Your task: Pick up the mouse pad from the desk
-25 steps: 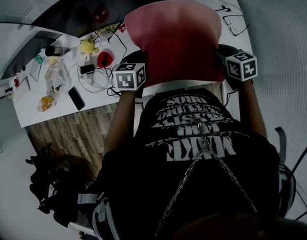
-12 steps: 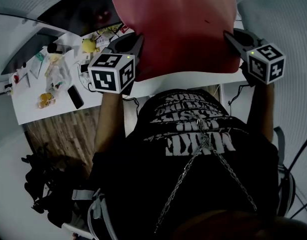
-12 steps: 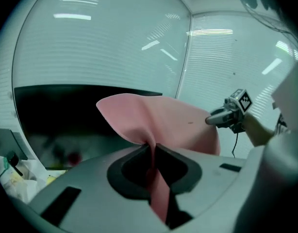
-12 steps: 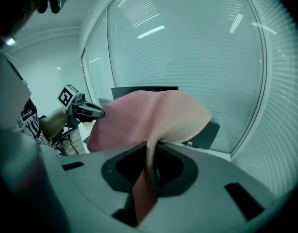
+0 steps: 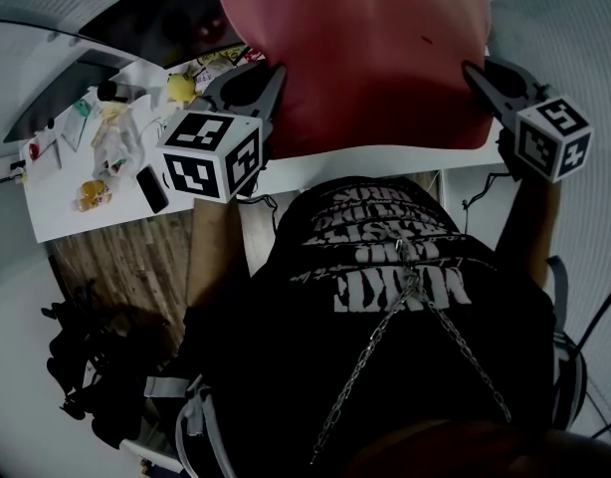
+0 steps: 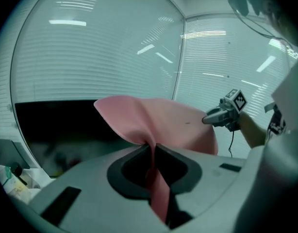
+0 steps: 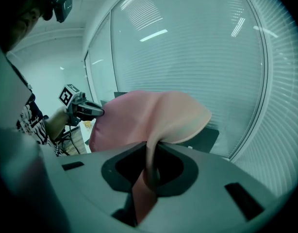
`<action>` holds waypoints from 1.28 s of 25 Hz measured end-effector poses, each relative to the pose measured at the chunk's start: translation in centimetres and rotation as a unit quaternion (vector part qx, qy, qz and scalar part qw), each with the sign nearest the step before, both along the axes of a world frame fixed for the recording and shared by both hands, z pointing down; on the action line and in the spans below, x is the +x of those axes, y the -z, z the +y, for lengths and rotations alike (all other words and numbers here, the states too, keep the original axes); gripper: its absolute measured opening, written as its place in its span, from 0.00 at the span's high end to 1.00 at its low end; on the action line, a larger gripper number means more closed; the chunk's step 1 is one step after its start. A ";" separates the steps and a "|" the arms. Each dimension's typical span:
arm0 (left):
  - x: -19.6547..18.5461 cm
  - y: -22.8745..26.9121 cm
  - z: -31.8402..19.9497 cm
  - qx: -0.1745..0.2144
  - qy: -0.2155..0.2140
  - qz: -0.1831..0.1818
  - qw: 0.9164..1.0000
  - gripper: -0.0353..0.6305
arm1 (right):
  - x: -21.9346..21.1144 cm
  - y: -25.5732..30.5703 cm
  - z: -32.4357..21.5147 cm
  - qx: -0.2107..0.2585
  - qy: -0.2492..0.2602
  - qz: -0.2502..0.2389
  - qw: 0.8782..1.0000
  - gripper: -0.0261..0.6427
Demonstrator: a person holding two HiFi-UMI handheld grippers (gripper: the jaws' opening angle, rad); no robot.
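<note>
1 mouse pad, top cut off, hangs pinched between left gripper and right gripper.

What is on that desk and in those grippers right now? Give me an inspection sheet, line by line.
Surface: white desk, bare along its near edge.
Job's things: pink mouse pad held up in the air, stretched between both grippers and bowed.
Clutter: at the desk's left end, a black phone, a yellow object, a clear plastic bag and small items too small to name.
Grippers: left gripper shut on the pad's edge; right gripper shut on the opposite edge.
Cables: a dark cable hangs below the desk's right part.
Surroundings: wooden floor beside the desk, window blinds behind it.
</note>
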State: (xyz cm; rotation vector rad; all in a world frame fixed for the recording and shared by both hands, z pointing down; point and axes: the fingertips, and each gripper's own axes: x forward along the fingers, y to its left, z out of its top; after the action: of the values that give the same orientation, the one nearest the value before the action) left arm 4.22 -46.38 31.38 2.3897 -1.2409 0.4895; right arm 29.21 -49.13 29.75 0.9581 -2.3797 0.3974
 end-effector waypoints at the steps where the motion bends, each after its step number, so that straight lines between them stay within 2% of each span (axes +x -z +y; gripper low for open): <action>1: 0.1 -0.6 0.1 -0.006 0.000 -0.001 1.000 0.88 | 0.0 -0.6 0.0 -0.006 -0.001 0.002 1.000 0.88; 8: -0.1 -8.1 0.1 -0.081 0.009 -0.012 0.997 0.87 | -0.1 -7.5 0.0 -0.075 -0.005 0.018 0.997 0.88; 14: 0.5 -15.3 1.0 -0.144 0.015 -0.017 0.989 0.87 | -0.4 -15.0 1.2 -0.136 -0.010 0.050 0.989 0.88; 20: 1.0 -20.7 2.4 -0.196 0.020 -0.038 0.980 0.87 | 0.3 -20.4 1.8 -0.180 -0.028 0.063 0.981 0.88; 22: 1.0 -22.6 3.0 -0.212 0.019 -0.062 0.975 0.84 | 1.0 -22.4 1.9 -0.185 -0.035 0.086 0.978 0.85; 24: 0.3 -24.5 3.6 -0.224 0.017 -0.116 0.968 0.76 | 2.2 -24.3 1.9 -0.177 -0.050 0.127 0.975 0.77; 25: -0.2 -25.3 3.8 -0.223 0.018 -0.143 0.964 0.75 | 3.0 -24.7 1.8 -0.166 -0.061 0.149 0.973 0.74; 26: -0.6 -25.8 3.9 -0.218 0.021 -0.161 0.962 0.81 | 3.7 -24.8 1.7 -0.152 -0.072 0.165 0.972 0.78; 27: -1.0 -25.7 3.9 -0.210 0.026 -0.168 0.963 0.82 | 4.1 -24.4 1.5 -0.137 -0.083 0.172 0.972 0.84; 28: -1.2 -25.1 3.6 -0.199 0.031 -0.166 0.965 0.82 | 4.3 -23.8 1.2 -0.122 -0.089 0.170 0.974 0.84; 30: -0.9 -22.3 2.5 -0.154 0.037 -0.145 0.977 0.82 | 3.9 -21.8 0.5 -0.080 -0.088 0.146 0.982 0.87; 32: 0.0 -17.5 0.9 -0.060 0.044 -0.110 0.991 0.85 | 2.6 -18.3 -0.3 -0.011 -0.084 0.102 0.991 0.91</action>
State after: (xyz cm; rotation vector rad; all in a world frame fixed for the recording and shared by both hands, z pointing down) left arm 4.23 -45.48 48.87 2.2164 -1.3611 0.7943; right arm 31.83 -49.40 48.00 1.1371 -2.1151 0.3703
